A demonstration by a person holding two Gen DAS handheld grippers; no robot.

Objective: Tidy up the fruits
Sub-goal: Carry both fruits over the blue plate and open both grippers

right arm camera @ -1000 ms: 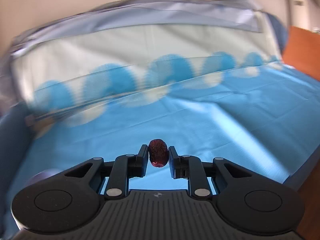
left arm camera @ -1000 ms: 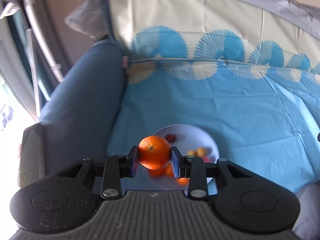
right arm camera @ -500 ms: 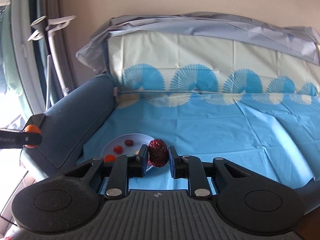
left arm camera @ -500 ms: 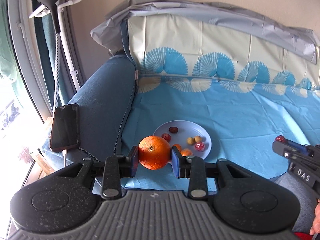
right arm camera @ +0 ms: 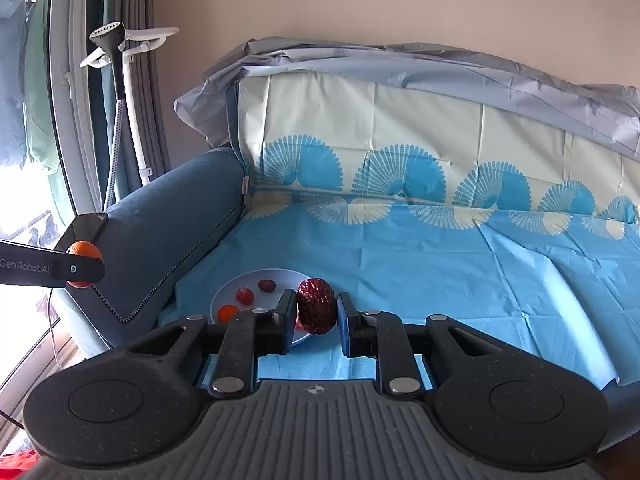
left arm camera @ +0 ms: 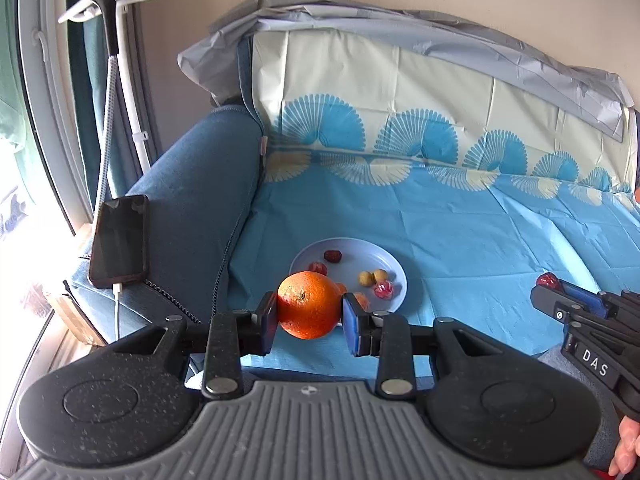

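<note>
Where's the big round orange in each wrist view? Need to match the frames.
Left wrist: big round orange at lower centre, clamped in the left gripper.
Right wrist: same orange at far left edge, half hidden behind that gripper's finger.
Shared landmark: pale blue round plate on the blue cloth.

1. Blue cloth (left arm camera: 460, 240), centre and right of frame: bare, open passage for my fingers.
2. Plate (left arm camera: 394, 276), lower centre: small fruits scattered on it, gaps between them.
3. Sofa arm (left arm camera: 192, 200), left: blocks sideways passage; phone (left arm camera: 119, 240) lies on it.
4. Backrest (right arm camera: 400, 120), upper frame: closes the far side.
</note>
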